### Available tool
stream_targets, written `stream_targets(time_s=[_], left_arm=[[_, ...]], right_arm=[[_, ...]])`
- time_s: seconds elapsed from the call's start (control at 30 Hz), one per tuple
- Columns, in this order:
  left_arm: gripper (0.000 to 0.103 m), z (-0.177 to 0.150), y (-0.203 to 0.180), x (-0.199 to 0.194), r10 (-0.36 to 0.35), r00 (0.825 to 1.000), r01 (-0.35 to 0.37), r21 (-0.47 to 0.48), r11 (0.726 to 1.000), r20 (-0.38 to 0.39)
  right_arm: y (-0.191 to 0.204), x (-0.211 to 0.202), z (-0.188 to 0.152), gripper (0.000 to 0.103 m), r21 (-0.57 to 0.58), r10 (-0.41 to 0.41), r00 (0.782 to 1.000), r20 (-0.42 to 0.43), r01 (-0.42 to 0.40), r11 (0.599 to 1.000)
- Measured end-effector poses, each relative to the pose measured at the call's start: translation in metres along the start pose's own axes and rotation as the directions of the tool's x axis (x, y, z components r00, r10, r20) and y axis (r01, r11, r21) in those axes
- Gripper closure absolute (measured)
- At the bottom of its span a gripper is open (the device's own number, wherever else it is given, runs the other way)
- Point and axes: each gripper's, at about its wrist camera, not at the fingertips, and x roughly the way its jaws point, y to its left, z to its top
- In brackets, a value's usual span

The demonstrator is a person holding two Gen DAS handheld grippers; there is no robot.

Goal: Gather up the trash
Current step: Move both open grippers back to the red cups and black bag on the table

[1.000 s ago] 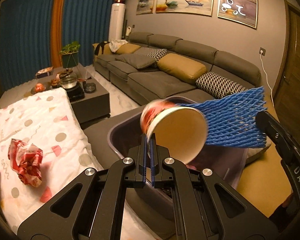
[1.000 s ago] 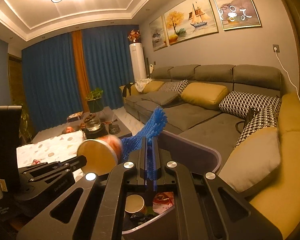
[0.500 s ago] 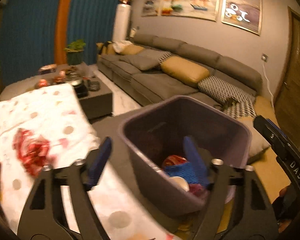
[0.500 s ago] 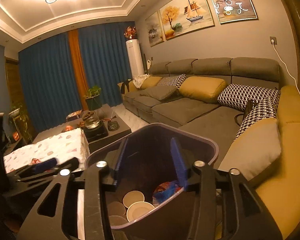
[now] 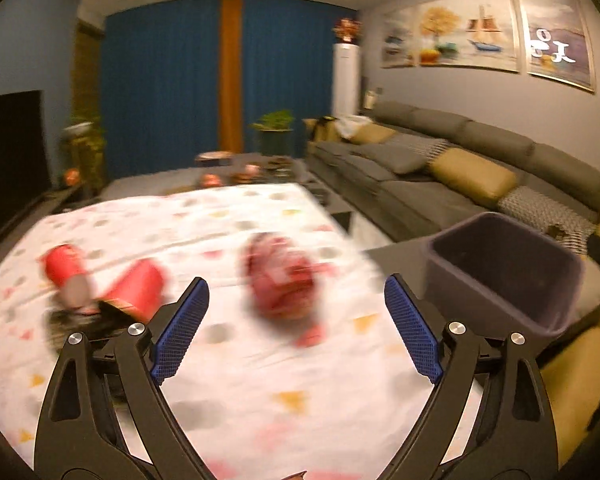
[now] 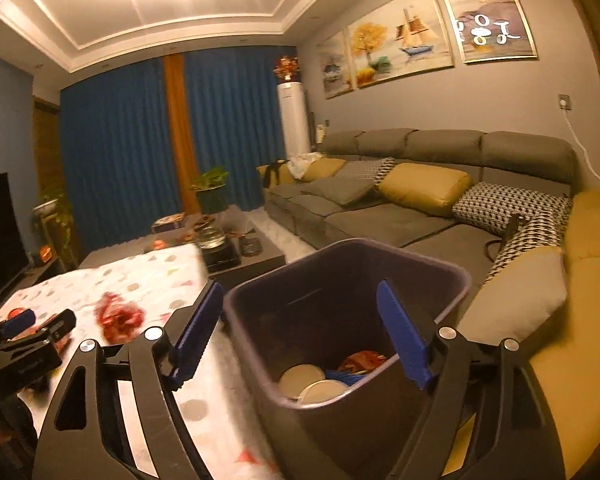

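Both tongs are standing wide and empty, their jaws having just been opening, nothing between the pads. The right tongs [image 6: 300,332] are hanging over the purple bin [image 6: 456,276], and inside it paper cups [image 6: 312,384], a blue foam net [image 6: 346,378] and a red wrapper [image 6: 364,360] are lying at the bottom, so that part of the job looks done. The left tongs [image 5: 296,330] are pointing out over the desk [image 5: 236,400] with its spotted white cloth, the bin sitting off to the right. What is left, as far as I can judge: a crumpled red wrapper [image 5: 280,276] lying on the cloth just beyond the open jaws, and further left two red cups [image 5: 140,288] on their sides beside something dark, too blurred to name. So this collecting is looking partly finished, with at least three pieces waiting.
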Motion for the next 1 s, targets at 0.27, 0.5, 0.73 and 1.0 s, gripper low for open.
stream_targets(time_s=[0.27,0.5,0.73,1.0], left_arm=[[0.015,-0.027,0.095,-0.037,0.218,0.976,-0.218,-0.069,0.973,-0.007],[0.015,-0.042,0.154,-0.064,0.270,0.963,-0.269,-0.116,0.956,-0.010],[0.013,-0.046,0.172,-0.057,0.196,0.980,-0.197,-0.143,0.970,-0.027],[0.013,-0.040,0.176,0.002,0.119,0.983,-0.141,-0.163,0.976,-0.141]], right_arm=[[0.057,-0.014,-0.014,0.021,-0.039,0.105,0.994,-0.012,-0.106,0.994],[0.111,-0.012,-0.025,0.021,-0.094,0.179,0.983,-0.032,-0.181,0.979],[0.144,-0.002,-0.033,0.021,-0.112,0.222,0.973,-0.059,-0.227,0.967],[0.163,0.014,-0.037,0.021,-0.134,0.232,0.969,-0.087,-0.242,0.961]])
